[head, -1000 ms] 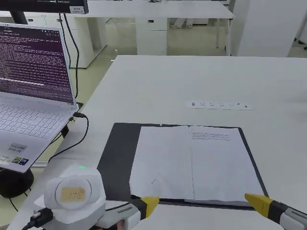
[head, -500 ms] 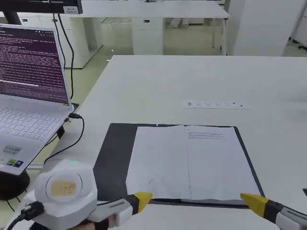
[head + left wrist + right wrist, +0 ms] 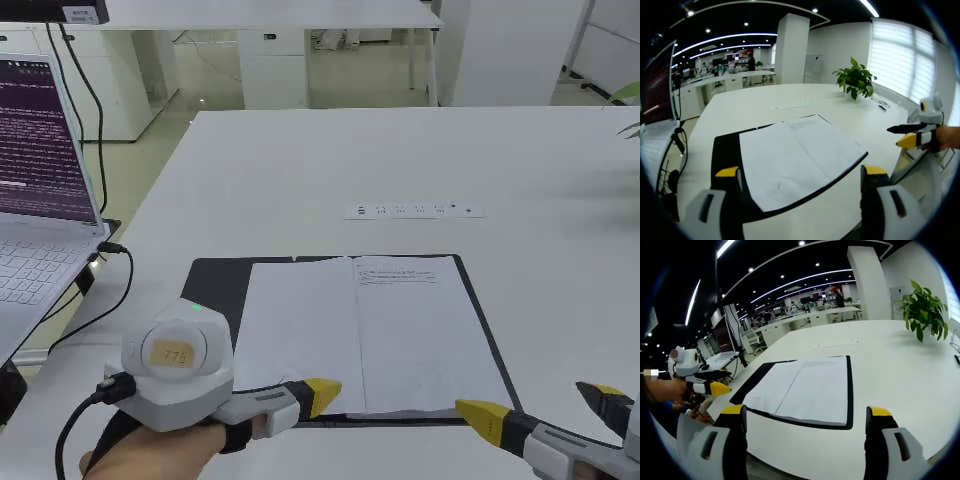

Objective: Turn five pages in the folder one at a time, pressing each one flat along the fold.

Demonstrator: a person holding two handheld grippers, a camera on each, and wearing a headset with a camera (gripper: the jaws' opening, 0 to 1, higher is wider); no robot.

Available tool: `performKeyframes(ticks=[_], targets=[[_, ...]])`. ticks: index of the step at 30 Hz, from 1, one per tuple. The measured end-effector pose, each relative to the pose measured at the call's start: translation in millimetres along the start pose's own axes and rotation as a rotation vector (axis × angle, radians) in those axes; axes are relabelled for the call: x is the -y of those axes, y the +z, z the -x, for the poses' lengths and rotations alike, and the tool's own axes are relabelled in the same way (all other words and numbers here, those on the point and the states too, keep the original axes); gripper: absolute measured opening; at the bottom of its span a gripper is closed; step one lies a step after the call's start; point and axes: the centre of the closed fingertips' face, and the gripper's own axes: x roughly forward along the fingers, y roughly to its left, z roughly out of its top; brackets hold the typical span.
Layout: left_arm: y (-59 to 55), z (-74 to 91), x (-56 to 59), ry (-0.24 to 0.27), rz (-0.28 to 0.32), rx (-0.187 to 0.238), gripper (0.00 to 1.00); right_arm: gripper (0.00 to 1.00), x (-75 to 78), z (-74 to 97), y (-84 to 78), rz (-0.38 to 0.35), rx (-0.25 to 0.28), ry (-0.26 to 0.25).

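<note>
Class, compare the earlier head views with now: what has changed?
The camera swung right, shifting everything left. The left tongs and right tongs edged inward along the folder's near edge. Nothing gripped or released. The folder stayed open flat, pages unturned.

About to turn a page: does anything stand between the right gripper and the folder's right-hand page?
Nothing visible does. The right gripper hangs open off the near edge of the folder, with bare table between it and the right-hand page.
</note>
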Motion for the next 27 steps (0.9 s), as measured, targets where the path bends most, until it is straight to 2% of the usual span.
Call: performKeyframes(ticks=[3,7,8,10,14,18,23,27], targets=[[1.7,-21.9,16.7,-0.034,-0.012,-0.003,0.99,0.98,1.0,-1.6,0.0,-0.005,0.001,0.0],[-0.7,-43.3,35.4,-0.064,-0.025,-0.014,0.99,0.98,3.4,-3.7,-1.1,-0.012,-0.001,0.0],[-1.7,-47.3,39.8,-0.073,-0.028,-0.016,0.96,0.98,3.9,-4.0,-1.5,-0.011,-0.002,0.003],[-6.1,-58.0,49.5,-0.085,-0.033,-0.03,0.93,0.98,6.3,-5.0,-3.2,-0.014,-0.006,0.001],[-12.0,-77.2,68.2,-0.109,-0.018,-0.035,0.94,0.97,9.8,-5.3,-1.7,-0.04,0.002,0.002],[-19.5,-97.5,84.7,-0.123,-0.028,-0.043,0.92,0.97,11.8,-6.9,0.5,-0.033,0.005,0.004],[-24.3,-119.5,102.1,-0.131,-0.035,-0.049,0.89,0.97,22.5,-10.0,1.9,-0.044,0.005,0.002],[-26.9,-135.3,110.3,-0.131,-0.027,-0.041,0.88,0.97,28.8,-11.9,1.0,-0.06,0.001,0.003]])
